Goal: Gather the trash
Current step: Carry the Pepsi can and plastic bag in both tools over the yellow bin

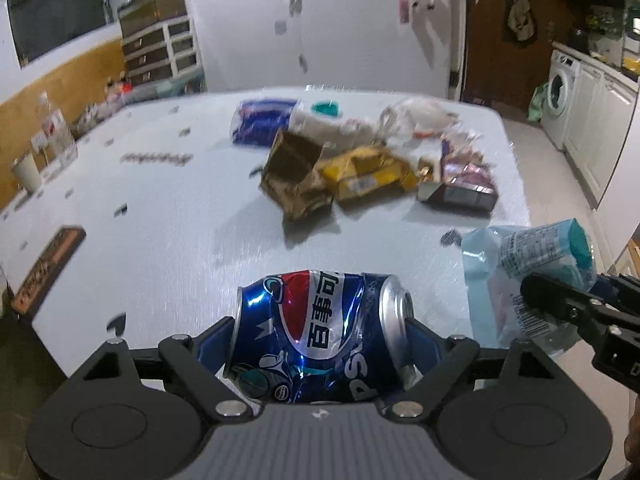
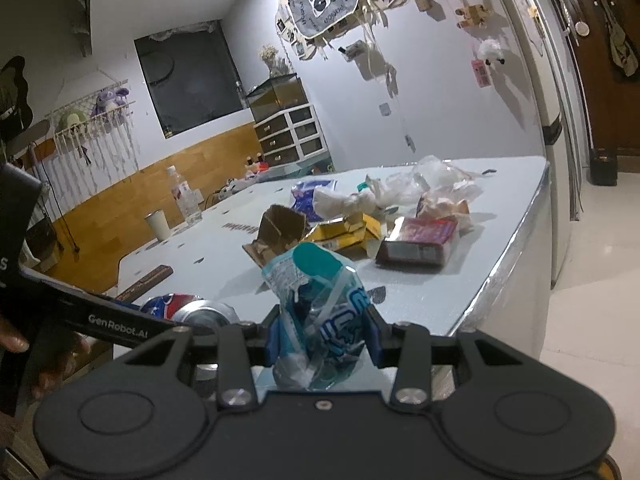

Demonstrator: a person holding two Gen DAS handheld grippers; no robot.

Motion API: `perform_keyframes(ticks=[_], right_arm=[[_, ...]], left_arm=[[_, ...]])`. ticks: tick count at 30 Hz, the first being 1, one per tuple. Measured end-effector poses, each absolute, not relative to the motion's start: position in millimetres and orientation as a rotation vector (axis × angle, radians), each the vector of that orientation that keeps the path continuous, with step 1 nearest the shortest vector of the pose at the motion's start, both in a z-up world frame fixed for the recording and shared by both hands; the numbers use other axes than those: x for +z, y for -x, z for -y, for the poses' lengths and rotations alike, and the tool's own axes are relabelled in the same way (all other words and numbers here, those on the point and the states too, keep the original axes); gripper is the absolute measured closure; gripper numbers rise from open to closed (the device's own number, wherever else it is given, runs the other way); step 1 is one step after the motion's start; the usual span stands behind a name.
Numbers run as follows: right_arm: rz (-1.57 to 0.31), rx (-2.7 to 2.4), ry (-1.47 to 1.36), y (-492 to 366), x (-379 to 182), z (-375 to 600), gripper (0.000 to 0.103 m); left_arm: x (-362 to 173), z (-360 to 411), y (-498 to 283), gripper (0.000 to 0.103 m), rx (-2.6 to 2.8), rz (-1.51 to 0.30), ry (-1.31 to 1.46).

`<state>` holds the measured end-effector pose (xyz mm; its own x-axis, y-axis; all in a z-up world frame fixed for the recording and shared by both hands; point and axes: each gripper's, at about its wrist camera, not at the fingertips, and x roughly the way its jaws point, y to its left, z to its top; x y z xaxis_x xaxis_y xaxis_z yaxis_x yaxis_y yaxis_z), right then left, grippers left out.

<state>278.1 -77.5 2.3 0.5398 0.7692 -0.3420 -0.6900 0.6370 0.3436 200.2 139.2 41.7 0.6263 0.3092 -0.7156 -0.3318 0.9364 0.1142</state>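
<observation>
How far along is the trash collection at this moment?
Nothing visibly binned; no bin shows. In hand: the left tool spans a crushed Pepsi can end to end, seemingly gripping it, and the right tool pinches a blue wrapper. Left on the table: torn cardboard, a yellow box, a dark red box, plastic bags.

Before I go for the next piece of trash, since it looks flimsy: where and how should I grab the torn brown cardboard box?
Probably pinch the upright open flap at the top of the cardboard box, coming down from above. It stands as a thin wall with free space on both sides, while the crumpled base lies flat on the table and leans against the yellow packet.
</observation>
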Motion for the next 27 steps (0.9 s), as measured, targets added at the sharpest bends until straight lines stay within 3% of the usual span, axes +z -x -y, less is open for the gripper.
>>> perform_keyframes(ticks=[27], right_arm=[[-0.362, 0.521, -0.064, -260.9, 21.9, 191.6, 0.062]], left_arm=[[54.4, -39.6, -204.3, 0.015, 0.136, -0.507, -0.042]])
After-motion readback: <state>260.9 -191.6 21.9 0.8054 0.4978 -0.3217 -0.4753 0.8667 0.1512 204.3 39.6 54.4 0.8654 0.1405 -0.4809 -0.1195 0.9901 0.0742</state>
